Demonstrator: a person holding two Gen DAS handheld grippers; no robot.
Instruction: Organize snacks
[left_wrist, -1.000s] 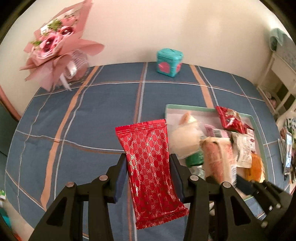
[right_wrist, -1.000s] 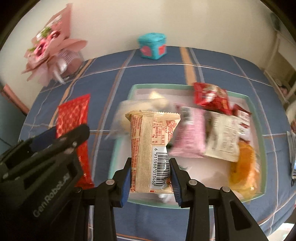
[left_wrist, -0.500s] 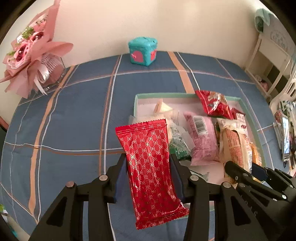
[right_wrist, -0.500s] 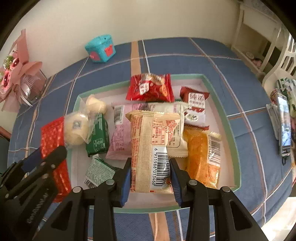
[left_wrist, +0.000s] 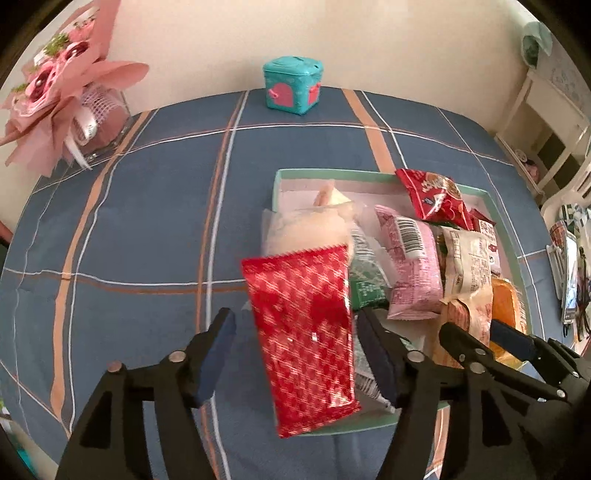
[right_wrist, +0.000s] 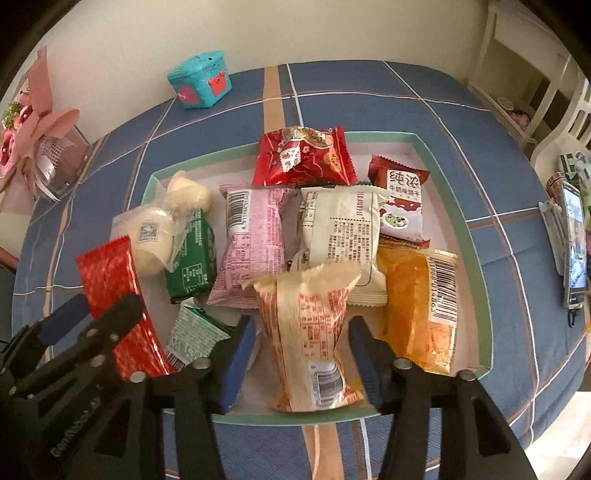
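Note:
My left gripper (left_wrist: 297, 354) hangs over the front left corner of the green-rimmed tray (left_wrist: 332, 171). Its jaws are opening, and the red patterned packet (left_wrist: 306, 332) sits loose and blurred between them, tilted, with a gap at the left pad. My right gripper (right_wrist: 301, 354) is over the tray's (right_wrist: 380, 136) front edge, jaws opening too. The beige striped packet (right_wrist: 310, 332) lies between its pads with gaps on both sides, resting among the other snacks. The red packet (right_wrist: 110, 295) also shows at the lower left of the right wrist view.
The tray holds a pink packet (right_wrist: 255, 240), a cream packet (right_wrist: 343, 232), an orange packet (right_wrist: 417, 306), a red bag (right_wrist: 303, 155), green packets (right_wrist: 192, 258) and wrapped buns (right_wrist: 151, 236). A teal box (left_wrist: 291, 86) and a bouquet (left_wrist: 62, 92) stand at the back, a phone (right_wrist: 574, 240) on the right.
Both grippers have gone from shut on their packets to open. The red packet has tilted and slipped. The beige packet has dropped onto the snacks in the tray.

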